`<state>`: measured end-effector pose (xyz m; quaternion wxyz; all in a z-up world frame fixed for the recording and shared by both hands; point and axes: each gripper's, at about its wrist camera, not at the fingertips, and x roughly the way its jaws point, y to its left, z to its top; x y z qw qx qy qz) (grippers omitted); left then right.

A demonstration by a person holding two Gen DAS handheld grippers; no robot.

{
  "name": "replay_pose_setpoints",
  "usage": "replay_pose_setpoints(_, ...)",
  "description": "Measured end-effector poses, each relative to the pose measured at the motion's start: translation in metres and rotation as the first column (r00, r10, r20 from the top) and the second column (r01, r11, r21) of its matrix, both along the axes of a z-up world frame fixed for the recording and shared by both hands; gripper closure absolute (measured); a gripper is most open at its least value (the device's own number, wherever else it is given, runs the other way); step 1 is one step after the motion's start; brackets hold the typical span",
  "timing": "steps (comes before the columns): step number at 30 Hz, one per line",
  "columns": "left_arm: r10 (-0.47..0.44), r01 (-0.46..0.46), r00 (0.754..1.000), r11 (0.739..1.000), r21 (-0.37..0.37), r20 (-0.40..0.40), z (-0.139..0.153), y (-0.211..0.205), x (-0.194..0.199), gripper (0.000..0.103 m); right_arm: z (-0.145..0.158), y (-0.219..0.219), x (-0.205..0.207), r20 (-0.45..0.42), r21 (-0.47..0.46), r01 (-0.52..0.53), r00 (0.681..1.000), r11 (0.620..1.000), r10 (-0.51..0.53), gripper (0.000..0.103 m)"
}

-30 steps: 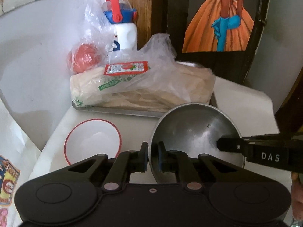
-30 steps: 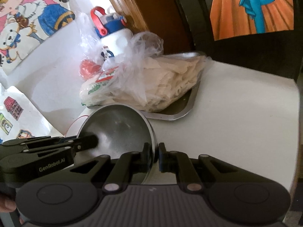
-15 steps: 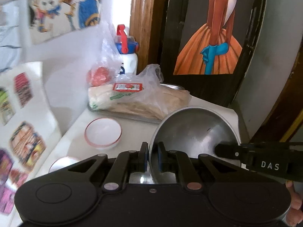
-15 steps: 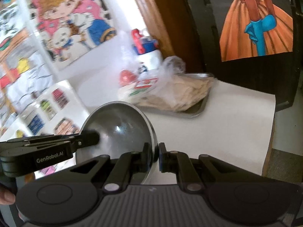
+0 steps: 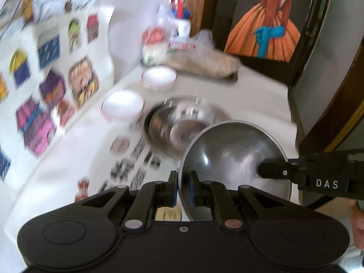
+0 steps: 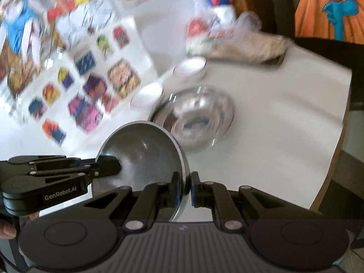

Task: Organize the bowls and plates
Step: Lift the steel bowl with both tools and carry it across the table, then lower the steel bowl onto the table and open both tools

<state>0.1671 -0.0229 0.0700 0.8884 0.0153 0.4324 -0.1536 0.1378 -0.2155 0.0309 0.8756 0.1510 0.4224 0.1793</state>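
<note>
Both grippers shared one load. The left gripper [image 5: 182,190] reached forward from six o'clock in its own view, its two fingers clamped together on the left rim of a steel bowl [image 5: 234,163]. The right gripper [image 6: 183,190] did the same on the opposite rim, its fingers pinched on the bowl's edge. In the left wrist view the right gripper came in level from three o'clock, and in the right wrist view the left gripper came in from nine o'clock, a bit of the person's hand [image 6: 6,229] showing behind it.

The steel bowl was held clear of the white table [image 5: 257,95], tipped up nearly on edge, so that its hollow faced toward the left camera and away from the right side; the line between the two pinched rim points ran roughly left to right. It sat at about five o'clock in the left view and at seven o'clock in the right view.

On the table past it, toward twelve o'clock, lay a larger shiny metal bowl [image 5: 182,125], blurred. Two white bowls [image 5: 122,107] [image 5: 159,77] with reddish rims stood at about eleven o'clock, near the wall. Farther back, a bagged loaf on a tray [image 5: 204,61] and a white bottle with a red and blue cap [image 5: 182,20] stood at twelve o'clock.
</note>
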Motion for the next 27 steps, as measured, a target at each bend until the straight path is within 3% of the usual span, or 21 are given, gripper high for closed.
replay_pose_setpoints(10, 0.025, -0.023, 0.985, 1.0, 0.016, -0.169, -0.048, 0.02, -0.016, 0.092, -0.027, 0.025, -0.001, -0.123, -0.056, -0.087, 0.989, 0.995, 0.08, 0.092)
replay_pose_setpoints(20, 0.014, -0.01, 0.98, 1.0, 0.022, -0.199, -0.056, 0.017, -0.001, 0.09, -0.031, 0.027, 0.016, -0.139, -0.079, -0.113, 0.985, 0.99, 0.102, 0.088)
replay_pose_setpoints(27, -0.011, 0.014, 0.985, 1.0, 0.014, -0.17, -0.057, 0.018, -0.001, 0.085, -0.03, 0.029, 0.014, -0.087, -0.118, -0.139, 0.988, 0.983, 0.13, 0.08)
